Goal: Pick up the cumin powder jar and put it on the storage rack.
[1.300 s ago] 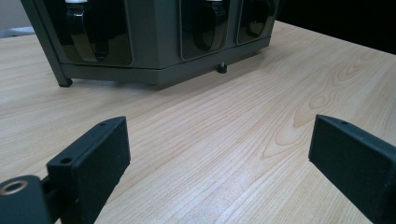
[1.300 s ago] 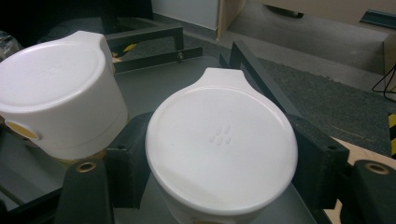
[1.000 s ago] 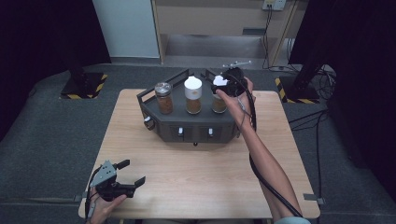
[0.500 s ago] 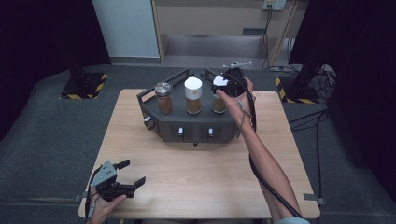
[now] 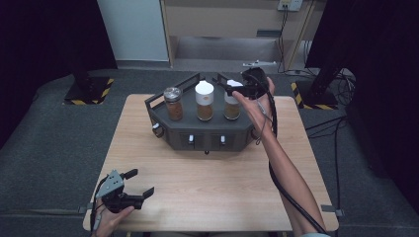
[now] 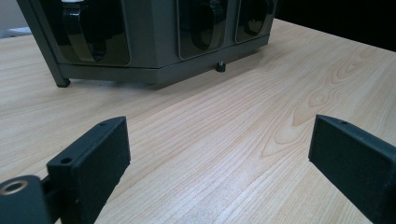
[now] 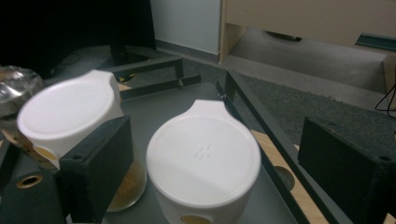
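Note:
A dark grey rack [image 5: 205, 139] at the table's far middle holds three jars of brown contents. The left jar [image 5: 173, 102] has a clear lid; the middle jar [image 5: 204, 100] and the right jar [image 5: 231, 107] have white lids. My right gripper [image 5: 236, 89] hangs over the right jar. Its jaws have just been opening and now stand either side of the white lid [image 7: 204, 158], with a gap at the right pad. The middle jar [image 7: 70, 112] sits just behind the left jaw. My left gripper [image 5: 141, 181] rests open near the table's front left corner with nothing between its jaws.
The rack's front face [image 6: 154, 51] has small knobs and dark windows, and it stands well ahead of the left gripper [image 6: 219, 154]. A raised rail [image 7: 261, 121] borders the rack's top beside the right jar. A black cable trails from the right gripper along the forearm.
The right gripper's jaws look slightly wider apart over the right jar's lid. Both hands stay where they were.

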A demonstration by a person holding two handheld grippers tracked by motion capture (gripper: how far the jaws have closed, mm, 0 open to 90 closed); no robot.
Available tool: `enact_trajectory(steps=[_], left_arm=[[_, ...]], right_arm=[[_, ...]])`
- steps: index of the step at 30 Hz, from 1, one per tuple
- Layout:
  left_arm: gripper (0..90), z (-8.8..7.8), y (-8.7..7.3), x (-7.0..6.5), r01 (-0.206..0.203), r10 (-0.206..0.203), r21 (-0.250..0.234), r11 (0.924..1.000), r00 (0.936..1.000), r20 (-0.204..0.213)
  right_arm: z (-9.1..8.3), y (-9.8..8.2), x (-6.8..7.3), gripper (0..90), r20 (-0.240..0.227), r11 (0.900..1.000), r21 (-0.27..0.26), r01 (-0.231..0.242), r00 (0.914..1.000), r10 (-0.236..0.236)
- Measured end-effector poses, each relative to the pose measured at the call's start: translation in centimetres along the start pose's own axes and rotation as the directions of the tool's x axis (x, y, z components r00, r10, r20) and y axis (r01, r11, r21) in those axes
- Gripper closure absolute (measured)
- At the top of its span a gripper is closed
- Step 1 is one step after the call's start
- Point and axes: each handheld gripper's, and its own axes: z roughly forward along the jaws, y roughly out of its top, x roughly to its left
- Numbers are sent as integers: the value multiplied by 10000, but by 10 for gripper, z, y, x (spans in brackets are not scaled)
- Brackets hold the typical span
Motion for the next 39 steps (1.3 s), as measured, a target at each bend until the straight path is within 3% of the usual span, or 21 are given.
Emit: enact_trajectory(steps=[8, 16, 27, 31, 39], left_arm=[[44, 0, 0, 0, -5, 5, 3, 10000, 10000, -12], [44, 1, 0, 0, 44, -44, 6, 10000, 10000, -33], [44, 0, 0, -1, 142, -142, -8, 9999, 9998, -125], [44, 0, 0, -1, 97, -97, 38, 9999, 9999, -128], [44, -1, -1, -1, 64, -63, 23, 10000, 9999, -105]], right_arm=[[-27, 17, 5, 102, 39, 9983, -522, 256, 9997, -254], [-41, 14, 9, 103, -222, 9970, -550, 538, 9982, -551], [-65, -18, 6, 105, -725, 9944, -818, 672, 9947, -731], [-75, -34, 7, 106, -621, 9913, -942, 919, 9932, -980], [-101, -68, 3, 106, -784, 9869, -1392, 816, 9926, -931]])
